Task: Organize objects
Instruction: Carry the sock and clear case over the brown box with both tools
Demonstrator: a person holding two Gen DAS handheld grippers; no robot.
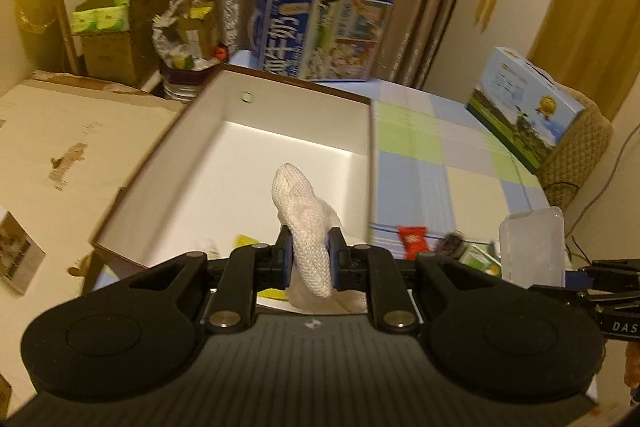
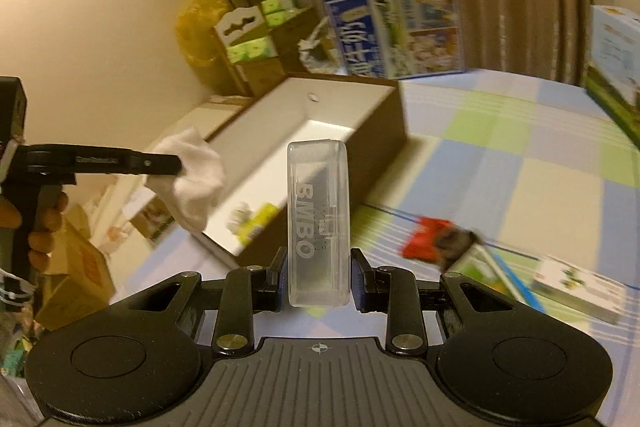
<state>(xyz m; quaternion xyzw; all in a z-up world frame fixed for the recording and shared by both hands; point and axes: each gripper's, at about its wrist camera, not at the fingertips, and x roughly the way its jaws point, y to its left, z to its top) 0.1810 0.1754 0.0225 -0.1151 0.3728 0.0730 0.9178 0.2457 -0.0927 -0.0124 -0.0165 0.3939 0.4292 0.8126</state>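
Left tool (image 1: 308, 255) is pinching a white cloth (image 1: 306, 223) over the open box (image 1: 280, 99), right tool (image 2: 318, 277) pinching a clear plastic case (image 2: 318, 223).

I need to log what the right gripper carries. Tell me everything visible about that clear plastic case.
The clear plastic case is a slim, frosted, see-through rectangular box with rounded corners and raised lettering reading BMBO. It stands on end, lifted off the checked tablecloth, clamped by its sides in the jaws of the right gripper. Nothing else touches it; its contents cannot be made out.
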